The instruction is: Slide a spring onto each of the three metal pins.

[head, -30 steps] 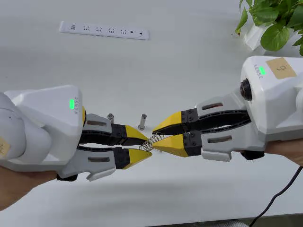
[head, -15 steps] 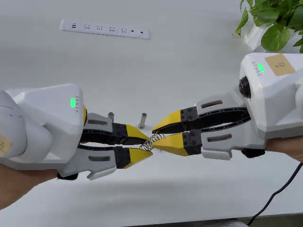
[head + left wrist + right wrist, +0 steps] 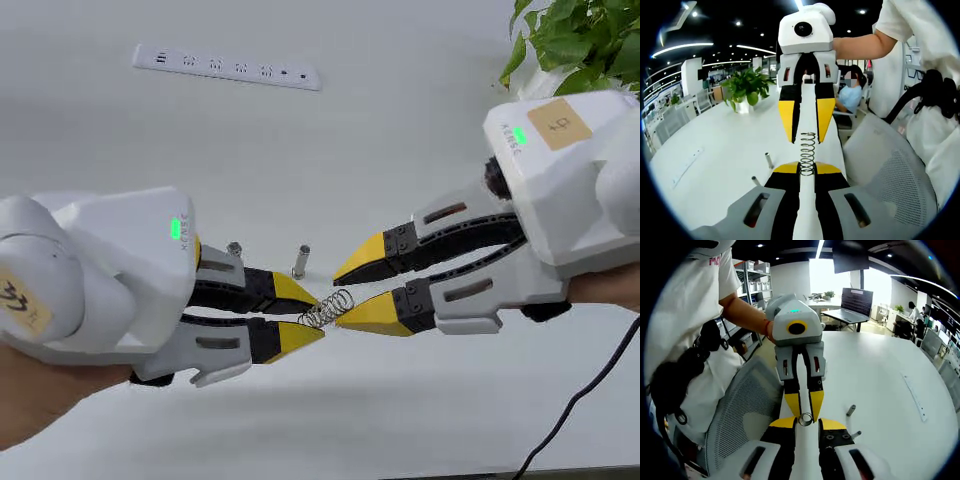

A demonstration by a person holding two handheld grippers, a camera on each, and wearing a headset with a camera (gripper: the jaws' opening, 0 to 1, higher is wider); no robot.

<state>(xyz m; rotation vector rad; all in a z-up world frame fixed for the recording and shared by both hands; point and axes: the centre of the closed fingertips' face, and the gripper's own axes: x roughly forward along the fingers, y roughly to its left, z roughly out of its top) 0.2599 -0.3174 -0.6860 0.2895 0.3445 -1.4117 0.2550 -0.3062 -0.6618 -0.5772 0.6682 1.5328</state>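
While the spring (image 3: 327, 308) is pinched by the shut left gripper (image 3: 318, 317), its free end lies between the parted jaws of the right gripper (image 3: 338, 304), with two pins (image 3: 301, 260) just beyond the tips. Should the left grip be loosened before the right is closed, the spring could be dropped or flicked away.

White left tool (image 3: 318, 318), right tool (image 3: 338, 303), yellow tips (image 3: 370, 313), green lights (image 3: 176, 229), black cable (image 3: 580, 398), probably short white sleeve (image 3: 705, 285)
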